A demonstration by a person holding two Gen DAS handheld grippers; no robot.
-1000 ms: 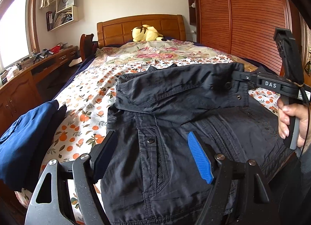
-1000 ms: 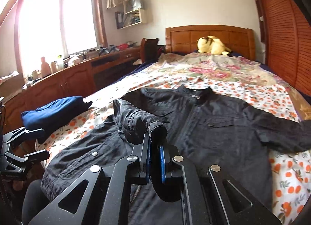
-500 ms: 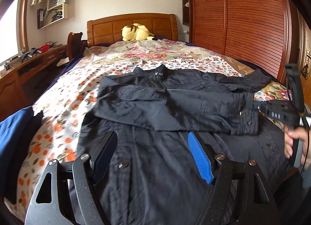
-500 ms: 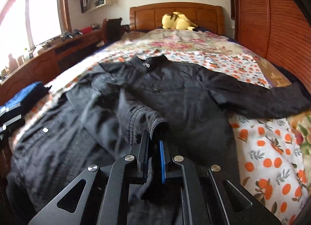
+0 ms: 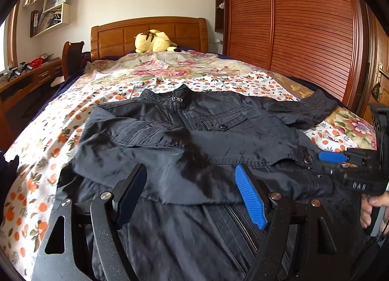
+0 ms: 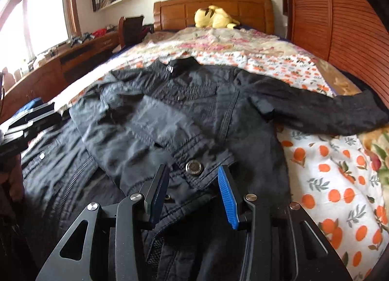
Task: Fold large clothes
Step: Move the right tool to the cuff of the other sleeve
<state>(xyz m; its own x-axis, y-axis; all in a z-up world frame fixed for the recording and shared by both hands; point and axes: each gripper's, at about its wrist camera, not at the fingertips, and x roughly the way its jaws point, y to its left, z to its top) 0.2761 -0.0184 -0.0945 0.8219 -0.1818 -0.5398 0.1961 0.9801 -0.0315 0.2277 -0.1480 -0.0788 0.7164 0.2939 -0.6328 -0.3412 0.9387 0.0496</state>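
Jacket (image 5: 218,135) lies on the bed (image 5: 48,140), one sleeve (image 6: 150,135) folded across; both grippers, left (image 5: 192,196) and right (image 6: 192,196), gape empty above it.

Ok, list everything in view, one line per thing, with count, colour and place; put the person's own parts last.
jacket: one, black, spread on the bed, one sleeve folded across its front
bed cover: one, white with orange print, under the jacket
plush toy: one, yellow, by the headboard
headboard: one, brown wood, far end of the bed
wardrobe doors: brown slatted wood, right of the bed
wall shelves: white, upper left wall
left gripper: open, above the jacket hem
right gripper: open, astride the sleeve cuff
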